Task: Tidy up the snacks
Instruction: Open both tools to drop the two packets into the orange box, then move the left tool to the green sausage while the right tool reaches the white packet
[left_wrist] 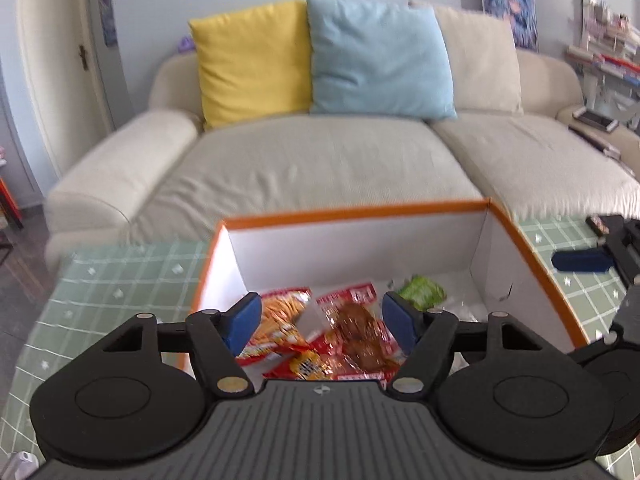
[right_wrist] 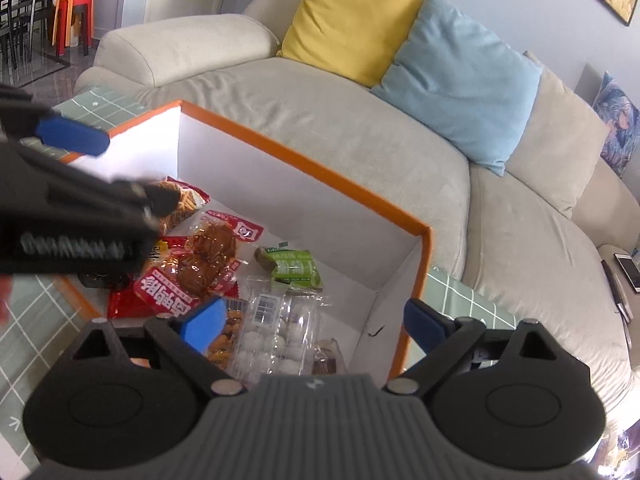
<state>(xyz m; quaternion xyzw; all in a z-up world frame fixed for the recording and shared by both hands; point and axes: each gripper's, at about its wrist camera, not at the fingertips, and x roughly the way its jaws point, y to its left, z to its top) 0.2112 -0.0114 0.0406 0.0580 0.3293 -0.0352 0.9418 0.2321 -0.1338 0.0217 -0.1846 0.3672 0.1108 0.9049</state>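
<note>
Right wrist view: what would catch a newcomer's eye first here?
The orange-rimmed white box on the green tiled table, holding snacks: a red packet at its left, a green packet mid-floor, a clear tray of white balls nearest. Behind, a cream sofa with yellow and blue cushions.

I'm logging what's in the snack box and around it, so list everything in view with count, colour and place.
box: one, orange rim, white inside, on the table
table: one, green grid-pattern top, in front of the sofa
red meat snack packs: at least two, red with brown contents, left part of the box
orange stick-snack bag: one, orange and red, left end of the box
green packet: one, green, middle of the box floor
clear pack of white balls: one, transparent, near side of the box
sofa: one, beige, behind the table
cushions: three, yellow, light blue, beige, on the sofa back
left gripper: black, blue pads, jaws open over the box
right gripper: black, blue pads, jaws open over the box
</note>
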